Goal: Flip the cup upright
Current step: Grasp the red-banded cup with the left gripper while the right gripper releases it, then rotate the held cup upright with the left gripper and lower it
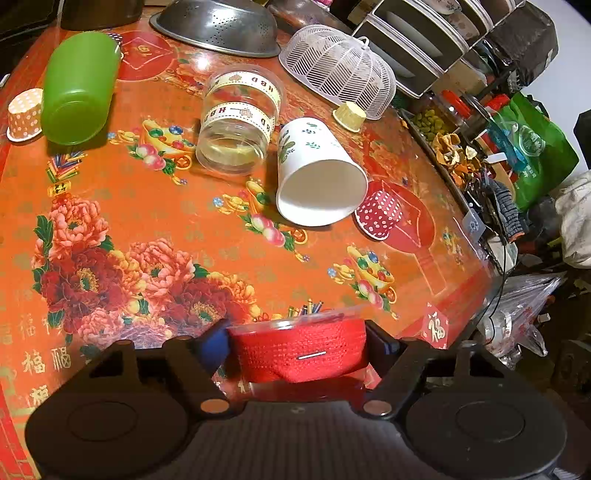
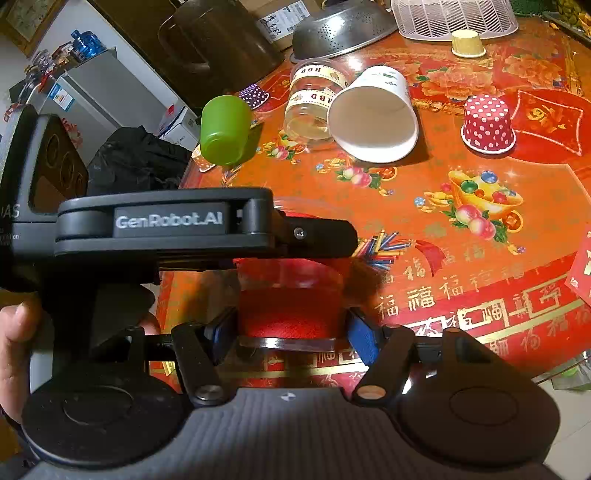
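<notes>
The cup (image 1: pixel 299 354) is clear plastic with a red knitted lining or sleeve showing through it and a small pale bar on its side; it sits near the front edge of the table (image 1: pixel 147 206), and both grippers have it at once. The left gripper (image 1: pixel 299 347) pinches it between blue pads (image 1: pixel 216 349), its fingers pressed to the cup's two sides, and in the right wrist view the right gripper (image 2: pixel 291 332) clamps the same cup (image 2: pixel 291 306) lower down, its blue pads (image 2: pixel 364 339) against the red wall just above a clear rim — which end is up I cannot tell. The left gripper's black body (image 2: pixel 166 225) crosses over the cup's top in that view. Farther back, well apart from the cup, a white paper cup (image 1: pixel 317 173) lies on its side with its mouth toward the camera, touching a clear jar (image 1: pixel 238 118) also on its side. A green tumbler (image 1: pixel 79 86) lies tipped at the left, a red dotted baking cup (image 1: pixel 380 214) stands mouth-down just beside the paper cup, and a steel colander (image 1: pixel 218 26) and a white mesh food cover (image 1: pixel 340 70) sit at the back.
</notes>
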The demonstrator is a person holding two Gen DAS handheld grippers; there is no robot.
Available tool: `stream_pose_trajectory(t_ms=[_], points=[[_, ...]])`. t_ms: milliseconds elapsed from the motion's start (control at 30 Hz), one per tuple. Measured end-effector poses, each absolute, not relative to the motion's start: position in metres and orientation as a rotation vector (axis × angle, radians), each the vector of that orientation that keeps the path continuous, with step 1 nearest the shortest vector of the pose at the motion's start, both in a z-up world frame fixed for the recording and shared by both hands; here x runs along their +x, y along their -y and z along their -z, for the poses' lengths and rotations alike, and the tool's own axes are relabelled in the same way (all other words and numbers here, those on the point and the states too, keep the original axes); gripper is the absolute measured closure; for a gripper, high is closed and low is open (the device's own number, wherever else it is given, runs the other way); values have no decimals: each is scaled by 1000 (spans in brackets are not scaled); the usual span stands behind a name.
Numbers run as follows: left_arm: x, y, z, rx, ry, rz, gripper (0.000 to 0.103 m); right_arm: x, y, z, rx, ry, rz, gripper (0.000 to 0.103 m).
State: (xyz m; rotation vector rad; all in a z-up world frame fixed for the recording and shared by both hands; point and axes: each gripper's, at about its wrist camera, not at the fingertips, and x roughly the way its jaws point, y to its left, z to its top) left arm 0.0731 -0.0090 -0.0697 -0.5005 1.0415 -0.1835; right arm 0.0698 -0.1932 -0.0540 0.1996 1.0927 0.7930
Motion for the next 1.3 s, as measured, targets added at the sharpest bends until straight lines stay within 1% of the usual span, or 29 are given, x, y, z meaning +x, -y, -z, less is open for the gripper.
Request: stream_pose_trajectory(t_ms=[300,467,500,567,633,767,833,933,1100,1300], points=[[72,12,68,-490,-1034,193,28,67,197,52,190,-1085,-801,37],[71,10,67,-490,-1028,191,28,66,200,51,187,-1072,-797,33],[71,10,67,-490,-1027,193,28,65,200,50,186,-1069,-796,30],[70,8,66,-490,-1024,193,28,65,202,50,184,-1068,-795,29],[69,8,65,-485,-1020,197,28,64,203,48,171,-1068,-801,18],[68,7,65,-482,-1018,200,28,57,212,42,152,-1044,-801,15],[65,6,64,-482,-1006,203,28,52,222,36,149,-1004,-777,6],[60,6,61,-459,-974,193,28,46,240,29,168,-925,-739,3],[40,10,50,-362,-842,156,28,40,261,30,194,-813,-677,1],[-10,8,33,-215,-484,80,28,31,273,44,256,-695,-628,1]])
